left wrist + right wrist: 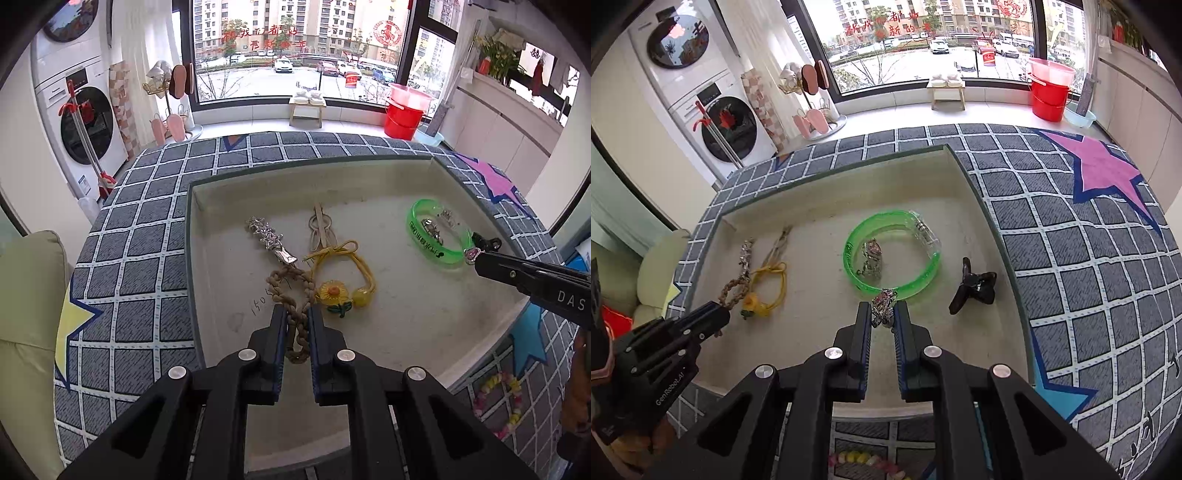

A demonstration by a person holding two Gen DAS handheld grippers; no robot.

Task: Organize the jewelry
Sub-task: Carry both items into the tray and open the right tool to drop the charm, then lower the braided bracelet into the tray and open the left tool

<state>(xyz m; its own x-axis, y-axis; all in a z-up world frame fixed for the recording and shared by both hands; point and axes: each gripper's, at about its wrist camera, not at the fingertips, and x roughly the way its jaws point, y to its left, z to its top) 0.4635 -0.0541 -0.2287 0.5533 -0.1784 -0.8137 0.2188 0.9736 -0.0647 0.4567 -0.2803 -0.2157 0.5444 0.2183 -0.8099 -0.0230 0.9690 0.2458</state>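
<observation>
A shallow cream tray (369,332) (820,206) lies on a checked cloth. My left gripper (297,314) is shut on a brown braided hair tie (291,291) at the tray's near left; it also shows in the right wrist view (733,291). My right gripper (882,314) is shut on a small silver and pink jewel (883,304) (471,254), right by the near edge of a green bangle (890,254) (436,232). Small silver pieces (871,258) lie inside the bangle. A yellow flower hair tie (343,280) and a silver hair clip (269,240) lie near the braid.
A beige hair clip (321,229) lies behind the yellow tie. A black bow clip (975,288) lies at the tray's right. A flower bead bracelet (498,402) lies on the cloth in front of the tray. A sofa arm (26,314) stands at the left.
</observation>
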